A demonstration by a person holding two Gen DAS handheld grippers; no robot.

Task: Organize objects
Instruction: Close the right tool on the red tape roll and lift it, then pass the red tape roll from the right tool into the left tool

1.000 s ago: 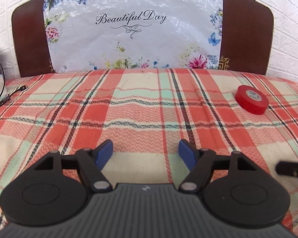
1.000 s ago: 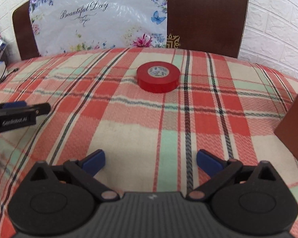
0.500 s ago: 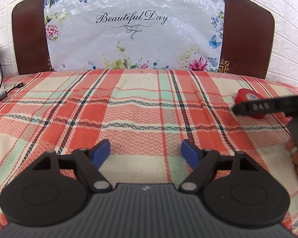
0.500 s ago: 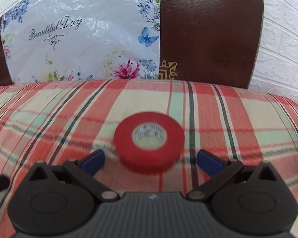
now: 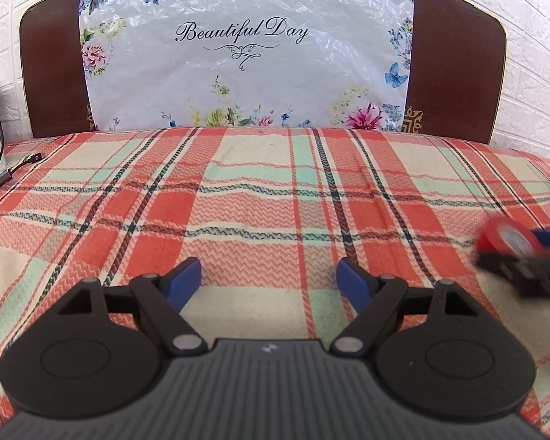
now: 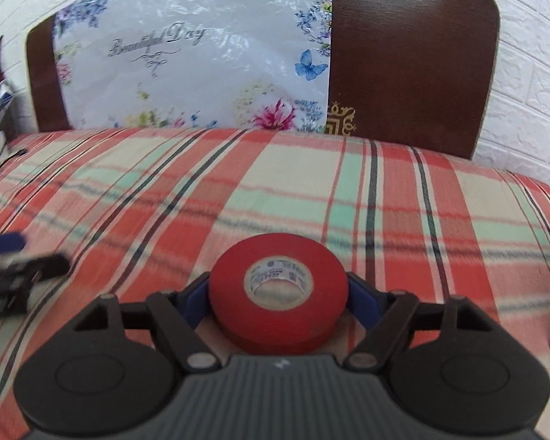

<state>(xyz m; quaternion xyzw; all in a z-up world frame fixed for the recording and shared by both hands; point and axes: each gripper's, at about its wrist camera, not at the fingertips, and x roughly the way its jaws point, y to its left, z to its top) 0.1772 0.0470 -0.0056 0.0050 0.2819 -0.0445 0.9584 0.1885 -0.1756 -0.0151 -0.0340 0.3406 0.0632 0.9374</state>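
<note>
A red roll of tape (image 6: 278, 293) with a white core sits between the blue pads of my right gripper (image 6: 278, 295), which press on its two sides. The roll is held a little above the plaid bedspread (image 6: 311, 190). In the left wrist view the same roll (image 5: 502, 236) shows blurred at the far right, held in the right gripper (image 5: 520, 256). My left gripper (image 5: 269, 280) is open and empty, low over the bedspread (image 5: 260, 201). It also shows blurred at the left edge of the right wrist view (image 6: 14, 267).
A dark wooden headboard (image 5: 454, 62) stands at the back, partly covered by a white floral plastic bag (image 5: 245, 55) reading "Beautiful Day". A black cable (image 5: 7, 174) lies at the far left edge. White brick wall is behind.
My right gripper moved forward around the red tape roll, closed on it and has carried it nearer and leftward. The left gripper has barely moved and stays open.
</note>
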